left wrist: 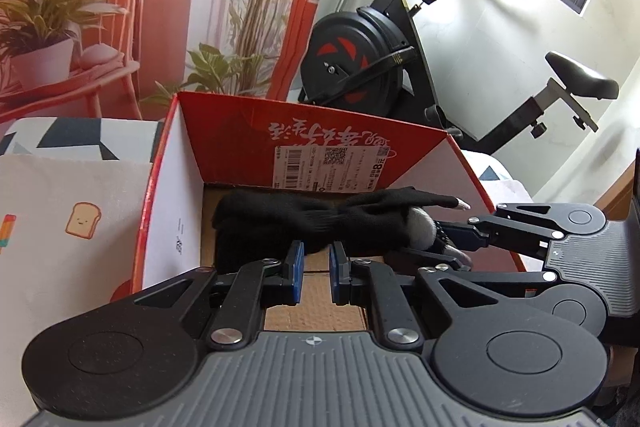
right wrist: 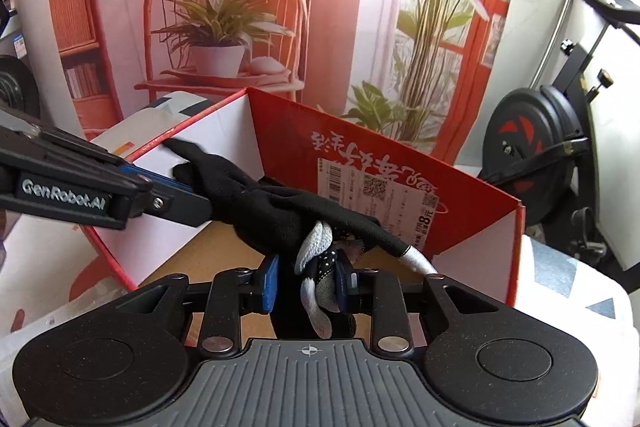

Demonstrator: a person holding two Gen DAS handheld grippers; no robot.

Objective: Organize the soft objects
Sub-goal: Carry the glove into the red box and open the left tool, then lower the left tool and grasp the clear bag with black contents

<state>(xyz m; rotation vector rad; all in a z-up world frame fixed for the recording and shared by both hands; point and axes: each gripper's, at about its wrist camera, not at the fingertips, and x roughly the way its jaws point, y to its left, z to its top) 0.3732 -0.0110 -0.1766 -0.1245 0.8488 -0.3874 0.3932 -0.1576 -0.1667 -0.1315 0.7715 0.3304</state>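
Note:
A black glove [left wrist: 280,215] with grey fingertips is stretched between both grippers over an open red cardboard box [left wrist: 240,131]. My left gripper [left wrist: 317,267] is shut on the glove's plain black end, low inside the box near its white left wall. In the right wrist view the left gripper [right wrist: 202,205] comes in from the left, pinching that end. My right gripper [right wrist: 308,285] is shut on the bunched finger end of the glove [right wrist: 280,211], grey tips hanging between its blue pads. One grey-tipped finger points toward the box [right wrist: 472,259] corner. In the left view the right gripper [left wrist: 460,239] reaches in from the right.
The box has a brown cardboard floor and a labelled red far wall. It rests on a patterned cloth [left wrist: 60,211] with a toast picture. A black exercise bike [left wrist: 380,67] stands behind on the right, seen also as the bike [right wrist: 532,143]. A printed backdrop of a chair and plants fills the rear.

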